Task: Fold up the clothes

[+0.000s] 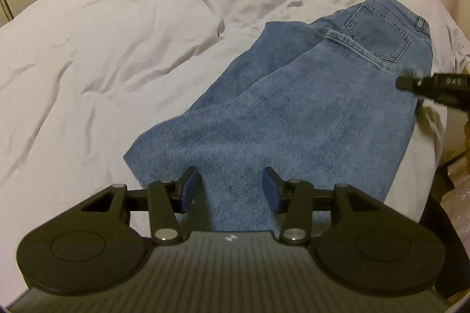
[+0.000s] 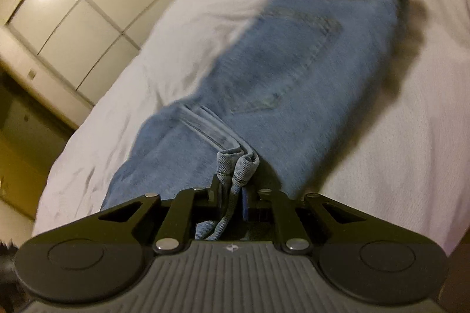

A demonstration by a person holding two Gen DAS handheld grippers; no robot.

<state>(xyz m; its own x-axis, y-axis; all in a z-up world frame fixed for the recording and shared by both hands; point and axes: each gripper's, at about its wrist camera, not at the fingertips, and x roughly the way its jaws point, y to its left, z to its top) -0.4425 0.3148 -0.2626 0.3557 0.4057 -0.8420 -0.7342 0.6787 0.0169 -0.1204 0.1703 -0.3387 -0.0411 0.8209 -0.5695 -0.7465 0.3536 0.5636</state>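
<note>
Left gripper (image 1: 230, 189) hanging wide open over the lower legs of the jeans (image 1: 293, 113), blue pads (image 1: 188, 189) parted, nothing between them; right gripper (image 2: 232, 195) clamped tight on a bunched denim hem (image 2: 238, 163). Spread beneath both, a white rumpled bed cover (image 1: 117, 48); lying folded lengthwise along its right edge, the jeans, legs stacked, back pocket (image 1: 379, 31) uppermost toward the far right corner; blurred in the right wrist view; pale cupboard doors (image 2: 73, 19) beyond the bed's left side.
</note>
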